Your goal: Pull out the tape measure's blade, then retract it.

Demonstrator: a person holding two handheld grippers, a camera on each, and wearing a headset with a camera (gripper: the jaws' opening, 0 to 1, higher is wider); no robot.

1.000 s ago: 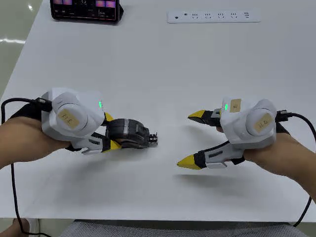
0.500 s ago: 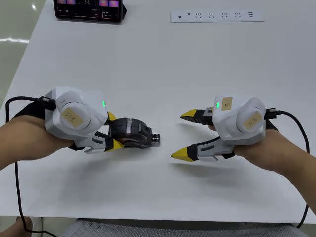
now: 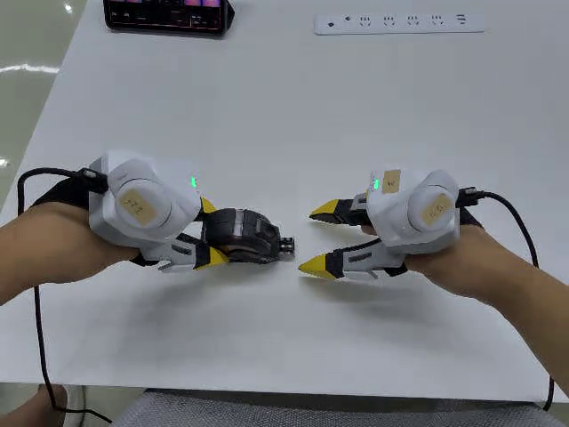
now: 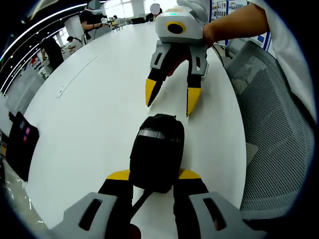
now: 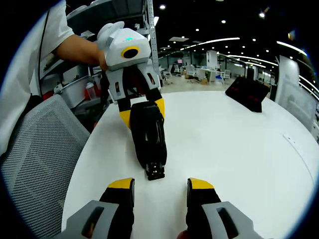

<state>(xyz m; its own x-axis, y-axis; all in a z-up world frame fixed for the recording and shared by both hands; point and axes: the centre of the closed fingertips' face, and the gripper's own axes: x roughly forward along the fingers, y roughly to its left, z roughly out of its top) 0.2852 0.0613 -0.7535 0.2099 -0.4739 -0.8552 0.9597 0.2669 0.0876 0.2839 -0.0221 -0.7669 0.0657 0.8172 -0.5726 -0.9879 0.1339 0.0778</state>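
Tape measure (image 3: 244,237), dark-cased, lies near the middle of the white counter (image 3: 293,116), closer to its near edge than its far one. Its rear half is clamped between the yellow-tipped jaws of the left tool (image 3: 212,232). Its hook end (image 3: 286,244) points at the right tool (image 3: 307,240), whose jaws stand spread with nothing between them, tips just short of the hook and not touching it. From the right gripper view the hook sits just ahead of the gap between those jaws. The blade seems fully wound in, though the case mouth is small and hard to read. A power strip (image 3: 399,22) lies along the far edge, a dark device (image 3: 167,15) at the far left corner.
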